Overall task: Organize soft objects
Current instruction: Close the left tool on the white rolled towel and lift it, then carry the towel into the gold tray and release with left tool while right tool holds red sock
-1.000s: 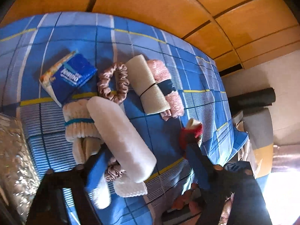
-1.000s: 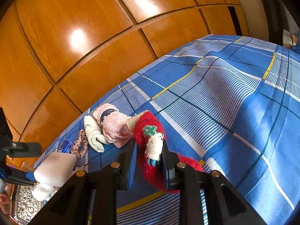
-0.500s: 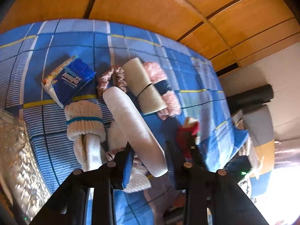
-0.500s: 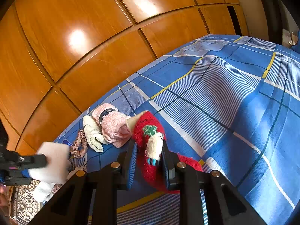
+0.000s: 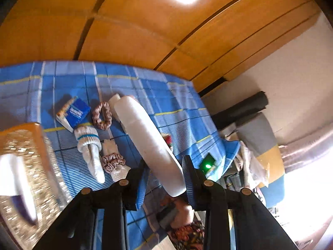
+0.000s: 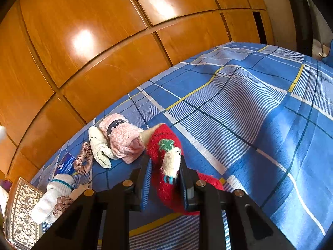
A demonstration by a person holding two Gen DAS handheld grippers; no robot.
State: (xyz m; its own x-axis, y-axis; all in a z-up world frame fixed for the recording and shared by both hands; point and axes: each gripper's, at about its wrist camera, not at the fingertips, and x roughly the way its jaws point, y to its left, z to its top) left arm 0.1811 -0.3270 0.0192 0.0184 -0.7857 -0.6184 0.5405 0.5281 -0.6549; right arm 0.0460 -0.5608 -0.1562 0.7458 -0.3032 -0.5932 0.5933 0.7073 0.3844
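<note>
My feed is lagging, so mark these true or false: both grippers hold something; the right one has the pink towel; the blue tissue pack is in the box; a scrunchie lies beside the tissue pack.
1. Both grippers hold something. True: the left gripper clamps a white roll, and the right gripper clamps a red sock.
2. The right one has the pink towel. False: the pink towel lies on the bedspread.
3. The tissue pack is in the box. False: the tissue pack lies on the bedspread.
4. A scrunchie lies beside the tissue pack. True: scrunchie.
</note>
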